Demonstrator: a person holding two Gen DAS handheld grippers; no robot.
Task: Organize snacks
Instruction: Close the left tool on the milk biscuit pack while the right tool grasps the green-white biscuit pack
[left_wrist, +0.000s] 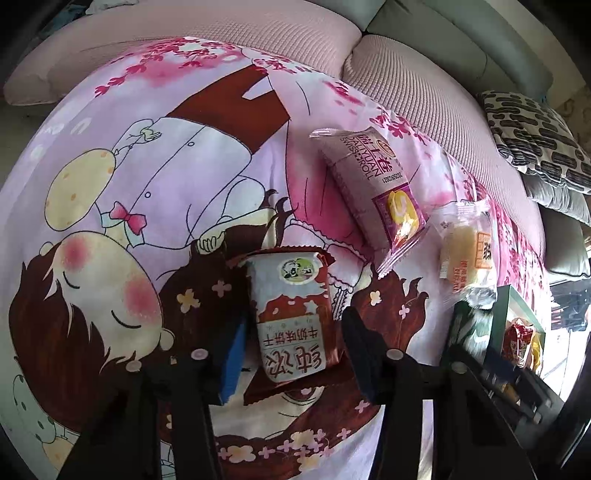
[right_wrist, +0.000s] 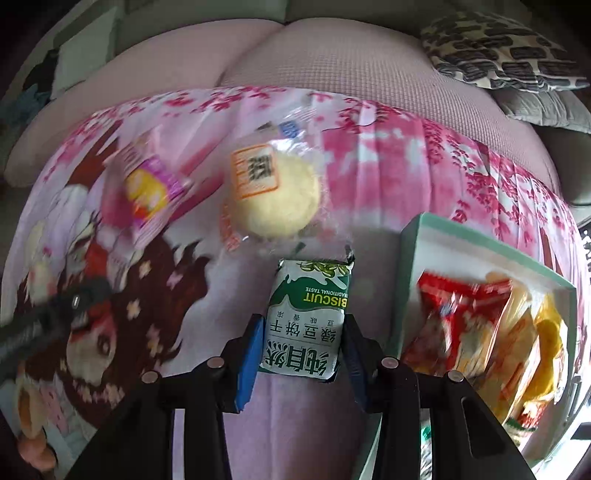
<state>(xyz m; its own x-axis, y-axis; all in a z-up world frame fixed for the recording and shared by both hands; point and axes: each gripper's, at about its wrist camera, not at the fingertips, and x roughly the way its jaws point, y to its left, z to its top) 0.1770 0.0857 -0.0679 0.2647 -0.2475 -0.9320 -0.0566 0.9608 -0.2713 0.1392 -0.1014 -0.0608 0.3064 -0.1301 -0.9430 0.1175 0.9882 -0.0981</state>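
Sofa blanket (right_wrist: 388, 177) | right tongs (right_wrist: 301, 343) clamp green biscuit (right_wrist: 306, 317), box (right_wrist: 406, 273) just right in frame | left tongs (left_wrist: 291, 332) straddle red biscuit (left_wrist: 291, 314), grip unclear

Both cams ride on the grippers, looking steeply down along the fingers at close range onto a cartoon-print sheet (left_wrist: 155, 192) with a pink sofa (left_wrist: 192, 62) across the top of frame. Left wrist view sits over the sheet's middle, box (left_wrist: 517, 306) at its right edge; right wrist view sits further right, box (right_wrist: 410, 280) large at lower right. Overlap: purple swiss-roll pack (left_wrist: 373, 184), clear-wrapped round cake (left_wrist: 467, 254), patterned cushion (left_wrist: 535, 136), sofa.
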